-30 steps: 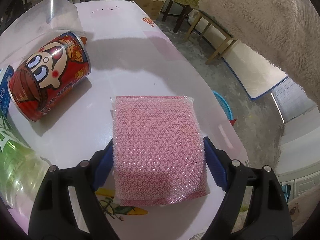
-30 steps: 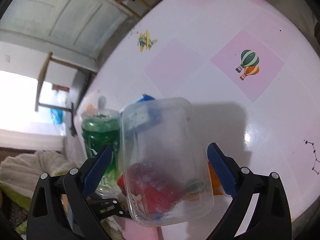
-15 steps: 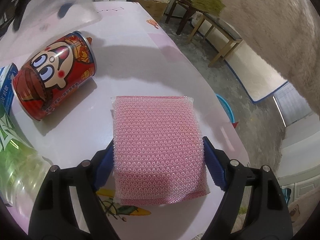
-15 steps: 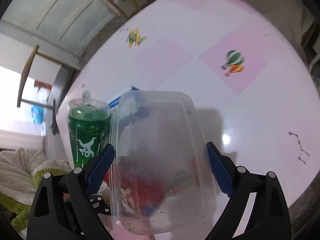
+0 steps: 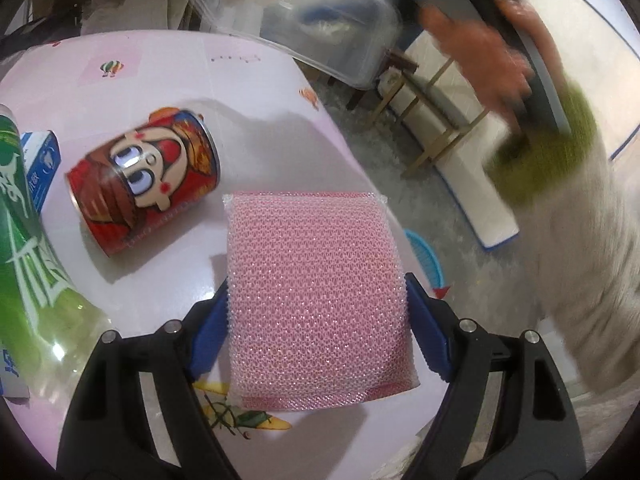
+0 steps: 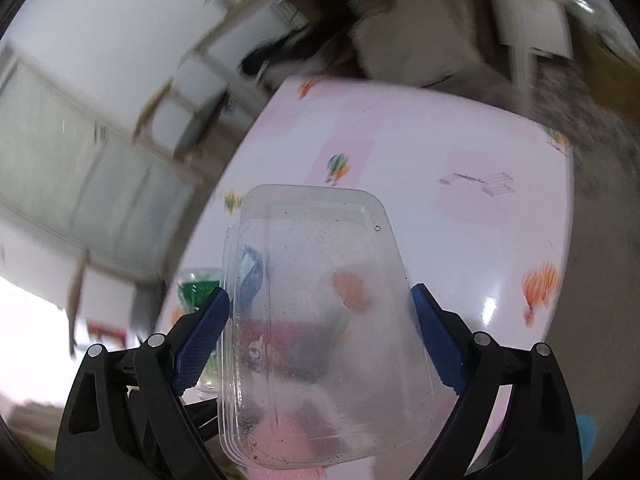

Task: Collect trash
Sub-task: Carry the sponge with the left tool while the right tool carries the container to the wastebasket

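My left gripper (image 5: 318, 332) is shut on a pink mesh sponge (image 5: 316, 304), held just above the pink table (image 5: 256, 92). My right gripper (image 6: 320, 336) is shut on a clear plastic container (image 6: 320, 320), held above the table (image 6: 440, 208). The same container (image 5: 300, 12) shows blurred at the top of the left wrist view, with the person's hand (image 5: 476, 48) beside it. A red cartoon can (image 5: 148, 176) lies on its side left of the sponge. A green bottle (image 5: 28, 240) lies at the far left; it also shows in the right wrist view (image 6: 198, 288).
A blue and white box (image 5: 40, 168) lies behind the green bottle. Off the table's right edge are wooden furniture legs (image 5: 436, 120), a blue basket (image 5: 426, 260) on the floor and the person's fleece sleeve (image 5: 580, 260).
The right gripper has swung up and over with the clear container, which now hangs at the top of the left wrist view. The left gripper still holds the sponge, shifted slightly.
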`<state>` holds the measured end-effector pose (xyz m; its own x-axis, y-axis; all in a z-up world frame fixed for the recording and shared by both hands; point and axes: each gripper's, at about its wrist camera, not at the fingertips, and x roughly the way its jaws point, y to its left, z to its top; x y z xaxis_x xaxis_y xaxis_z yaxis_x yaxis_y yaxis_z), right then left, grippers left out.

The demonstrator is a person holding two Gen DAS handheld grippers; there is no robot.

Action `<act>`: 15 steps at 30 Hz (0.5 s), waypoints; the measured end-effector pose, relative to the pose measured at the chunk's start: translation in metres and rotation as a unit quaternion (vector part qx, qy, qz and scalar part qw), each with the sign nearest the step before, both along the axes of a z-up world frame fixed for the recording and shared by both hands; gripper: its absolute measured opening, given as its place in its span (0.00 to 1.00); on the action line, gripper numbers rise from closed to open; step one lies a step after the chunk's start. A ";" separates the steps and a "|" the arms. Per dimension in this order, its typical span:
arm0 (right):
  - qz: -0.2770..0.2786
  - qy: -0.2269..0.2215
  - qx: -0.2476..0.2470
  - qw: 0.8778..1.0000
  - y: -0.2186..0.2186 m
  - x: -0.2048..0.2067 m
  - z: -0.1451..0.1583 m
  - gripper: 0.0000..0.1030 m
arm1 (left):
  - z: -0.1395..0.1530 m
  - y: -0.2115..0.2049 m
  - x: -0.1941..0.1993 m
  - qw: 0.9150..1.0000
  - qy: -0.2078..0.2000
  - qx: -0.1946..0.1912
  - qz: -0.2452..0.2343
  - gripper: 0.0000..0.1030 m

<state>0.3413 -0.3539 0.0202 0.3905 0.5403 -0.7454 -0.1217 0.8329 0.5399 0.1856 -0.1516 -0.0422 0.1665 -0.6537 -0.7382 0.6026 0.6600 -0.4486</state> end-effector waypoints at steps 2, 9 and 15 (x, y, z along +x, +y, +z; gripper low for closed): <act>-0.038 -0.011 0.024 0.999 -0.019 -0.028 0.001 0.85 | 0.002 0.002 0.000 1.000 0.002 -0.006 0.002 0.74; -0.167 -0.015 0.072 0.983 -0.081 -0.138 -0.017 0.85 | 0.008 0.000 -0.005 1.000 0.014 -0.012 0.010 0.74; -0.288 -0.030 0.091 0.953 -0.134 -0.245 -0.039 0.85 | 0.028 -0.037 -0.017 0.999 0.000 -0.014 -0.031 0.74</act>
